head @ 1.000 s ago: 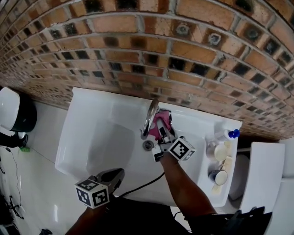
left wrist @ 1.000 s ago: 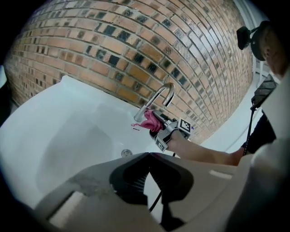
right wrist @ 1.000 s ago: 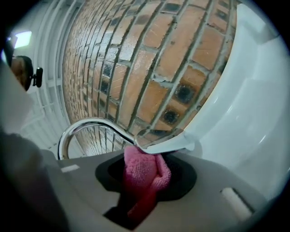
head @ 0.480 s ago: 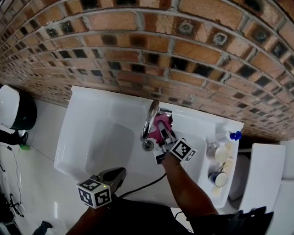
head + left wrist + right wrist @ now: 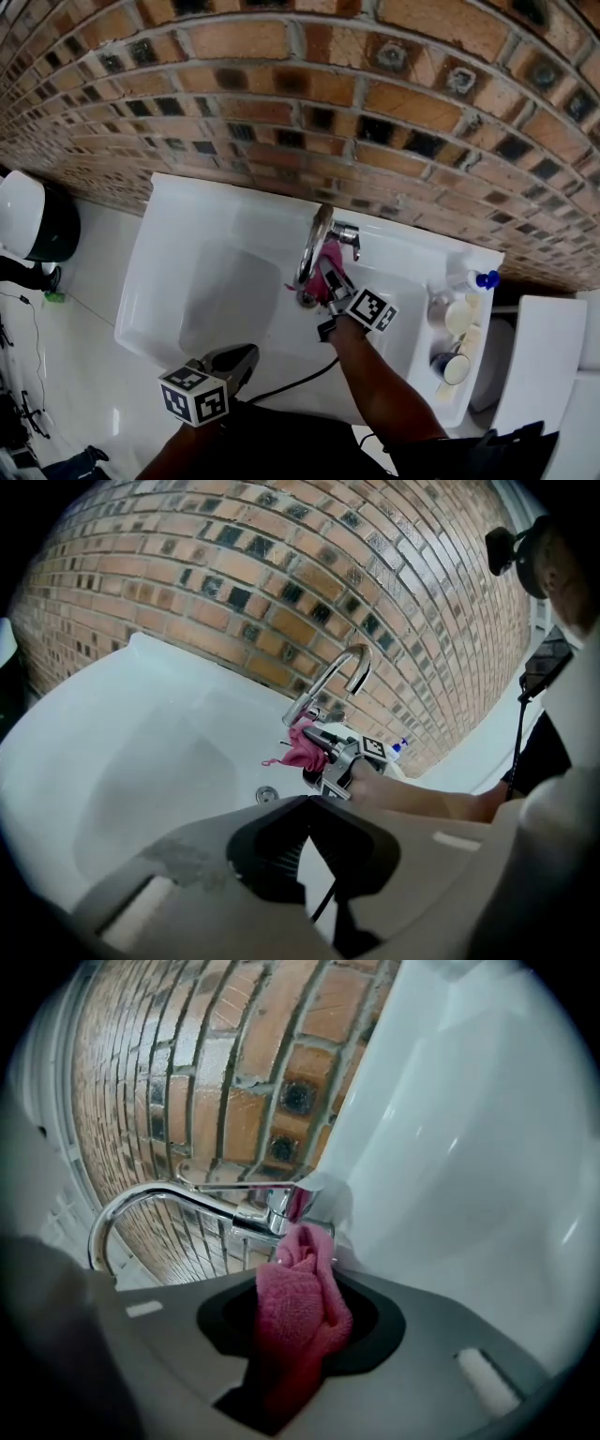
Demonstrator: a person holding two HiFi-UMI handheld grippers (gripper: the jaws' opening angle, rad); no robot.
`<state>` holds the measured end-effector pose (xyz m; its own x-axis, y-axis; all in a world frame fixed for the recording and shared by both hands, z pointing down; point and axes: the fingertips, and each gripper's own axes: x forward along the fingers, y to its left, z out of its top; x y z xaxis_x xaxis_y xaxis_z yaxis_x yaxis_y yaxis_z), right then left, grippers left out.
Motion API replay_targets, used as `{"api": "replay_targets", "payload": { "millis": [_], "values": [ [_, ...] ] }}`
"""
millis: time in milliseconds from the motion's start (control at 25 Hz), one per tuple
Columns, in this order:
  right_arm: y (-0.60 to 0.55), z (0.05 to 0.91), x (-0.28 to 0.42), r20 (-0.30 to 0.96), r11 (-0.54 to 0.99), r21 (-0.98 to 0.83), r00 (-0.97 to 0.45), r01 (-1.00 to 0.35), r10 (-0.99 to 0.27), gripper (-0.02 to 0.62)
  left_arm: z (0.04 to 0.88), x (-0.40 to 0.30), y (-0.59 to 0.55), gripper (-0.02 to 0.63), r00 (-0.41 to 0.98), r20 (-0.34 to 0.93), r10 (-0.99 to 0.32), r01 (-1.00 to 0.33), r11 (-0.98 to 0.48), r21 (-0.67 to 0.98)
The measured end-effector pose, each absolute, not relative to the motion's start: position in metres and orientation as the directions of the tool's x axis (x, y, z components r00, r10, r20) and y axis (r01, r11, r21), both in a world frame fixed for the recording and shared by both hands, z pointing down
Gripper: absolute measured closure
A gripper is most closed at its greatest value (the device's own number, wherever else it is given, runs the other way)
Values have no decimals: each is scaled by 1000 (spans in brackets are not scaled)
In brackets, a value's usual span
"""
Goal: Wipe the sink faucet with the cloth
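A curved chrome faucet [image 5: 313, 242] stands at the back of the white sink [image 5: 187, 199], against the brick wall. My right gripper [image 5: 334, 277] is shut on a bunched pink cloth [image 5: 331, 258] and presses it against the faucet's base, just below the handle. In the right gripper view the cloth [image 5: 295, 1302] bulges out of the jaws and touches the faucet body [image 5: 272, 1211]. The left gripper view shows the faucet [image 5: 330, 679], cloth [image 5: 302, 747] and right gripper [image 5: 328, 752] from the front. My left gripper [image 5: 240, 357] hangs at the sink's near edge, shut and holding nothing.
On the sink's right ledge stand a bottle with a blue cap [image 5: 474, 278] and some small jars [image 5: 454, 319]. The drain [image 5: 267, 794] lies in the basin under the spout. A black and white bin [image 5: 28, 225] is on the floor at left.
The right gripper has slid the cloth down from beside the handle towards the faucet's base, so the handle now shows. The left gripper has stayed put.
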<state>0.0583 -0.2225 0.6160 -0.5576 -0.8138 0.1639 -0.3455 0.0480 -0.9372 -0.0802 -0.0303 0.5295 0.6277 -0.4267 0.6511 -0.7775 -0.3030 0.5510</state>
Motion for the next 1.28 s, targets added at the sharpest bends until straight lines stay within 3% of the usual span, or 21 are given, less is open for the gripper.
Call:
{"api": "replay_targets", "payload": {
  "millis": [400, 920, 1280],
  "values": [
    [-237, 597, 31, 82, 112, -952, -586, -286, -806, 465, 531, -90, -28, 603, 610, 658, -441, -790, -278, 546],
    [-236, 493, 20, -40, 488, -740, -694, -463, -719, 465, 522, -83, -27, 603, 633, 628, -454, -772, -301, 560],
    [-241, 454, 25, -103, 596, -643, -717, -481, -689, 465, 513, -84, -24, 603, 632, 609, -480, -771, -310, 556]
  ]
}}
